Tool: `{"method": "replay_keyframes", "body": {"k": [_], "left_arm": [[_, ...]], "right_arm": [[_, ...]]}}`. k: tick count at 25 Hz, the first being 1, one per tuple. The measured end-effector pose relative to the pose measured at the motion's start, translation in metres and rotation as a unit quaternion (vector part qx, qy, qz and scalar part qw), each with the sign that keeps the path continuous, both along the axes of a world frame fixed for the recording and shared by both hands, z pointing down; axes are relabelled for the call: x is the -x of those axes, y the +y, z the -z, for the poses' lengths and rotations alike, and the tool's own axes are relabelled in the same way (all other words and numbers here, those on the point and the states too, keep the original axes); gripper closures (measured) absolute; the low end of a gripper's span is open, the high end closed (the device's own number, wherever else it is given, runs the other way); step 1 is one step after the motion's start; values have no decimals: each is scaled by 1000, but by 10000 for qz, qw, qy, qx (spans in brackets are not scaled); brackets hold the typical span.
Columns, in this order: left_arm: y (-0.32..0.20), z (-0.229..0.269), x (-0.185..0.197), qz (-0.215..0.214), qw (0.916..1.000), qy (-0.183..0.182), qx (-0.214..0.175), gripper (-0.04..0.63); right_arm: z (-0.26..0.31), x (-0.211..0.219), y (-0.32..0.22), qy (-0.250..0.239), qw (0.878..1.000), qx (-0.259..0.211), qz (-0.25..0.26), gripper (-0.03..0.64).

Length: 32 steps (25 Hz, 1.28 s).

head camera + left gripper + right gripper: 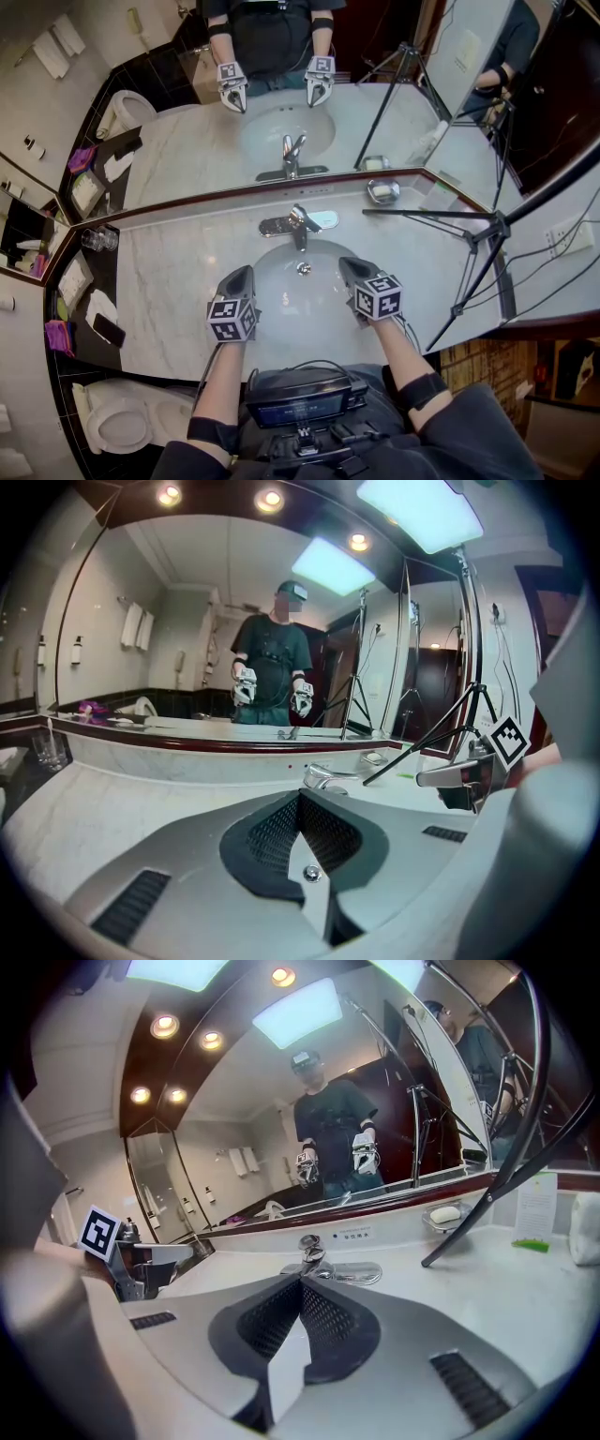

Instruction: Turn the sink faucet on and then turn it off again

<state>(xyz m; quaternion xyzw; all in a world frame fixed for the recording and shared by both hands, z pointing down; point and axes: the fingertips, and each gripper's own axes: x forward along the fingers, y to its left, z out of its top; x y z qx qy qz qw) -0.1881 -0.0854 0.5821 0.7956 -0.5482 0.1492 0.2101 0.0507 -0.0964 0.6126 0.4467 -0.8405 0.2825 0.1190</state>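
The chrome faucet (298, 225) stands at the back of the white sink basin (281, 281), its lever pointing right. No water shows at the spout. My left gripper (246, 273) hovers over the basin's front left, shut with nothing in it. My right gripper (348, 266) is over the front right, also shut and empty. Both point toward the faucet and stay short of it. In the left gripper view the faucet (323, 778) lies just beyond the closed jaws of the left gripper (300, 795). The right gripper view shows the faucet (314, 1258) straight ahead of the right gripper (300, 1281).
A black tripod (487, 234) stands on the marble counter (178, 281) at the right, one leg reaching toward the faucet. A soap dish (382, 191) sits behind it. Glasses (98, 240) stand at the far left, a phone (110, 330) lies below them, and a mirror (281, 131) backs the counter.
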Motion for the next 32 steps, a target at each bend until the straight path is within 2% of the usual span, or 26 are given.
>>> {"method": "replay_keyframes", "body": {"k": [3,5,6,8,11,13,17,19,21,25,28,32], "left_arm": [[0,-1,0,-18,10000,-37,5,592],[-1,-1,0,-17,10000,-57,12,592],[-1,-1,0,-16,10000,-64,15,592],[-2,-1,0,-15,10000,-71,20,592],[-3,-3,0,-8,10000,-81,46,592],[-3,-5,1,1,9999,-86,70,592],[-5,-8,2,30,9999,-76,96,592],[-6,-9,3,47,9999,-69,101,592],[-7,-10,3,67,9999,-60,111,592],[-7,-13,7,118,9998,-54,149,592],[-6,-15,10,137,9997,-50,178,592],[-6,-16,12,155,9997,-53,197,592]], "right_arm": [[-5,0,-2,437,9989,-169,76,597],[-4,-2,-9,1152,9920,-478,184,595],[-1,-1,-13,1608,9842,-679,294,594],[-2,5,-21,2484,9604,-1082,653,572],[-12,18,-34,3482,9153,-1546,1309,515],[-15,26,-43,3979,8840,-1758,1713,461],[-25,41,-59,4789,8178,-2099,2404,419],[-30,46,-69,5109,7863,-2264,2634,402],[-38,48,-79,5372,7604,-2356,2785,390],[-52,57,-94,5691,7208,-2420,3131,390],[-60,66,-100,5783,7016,-2429,3382,390],[-61,73,-111,5814,6924,-2431,3512,391]]}}
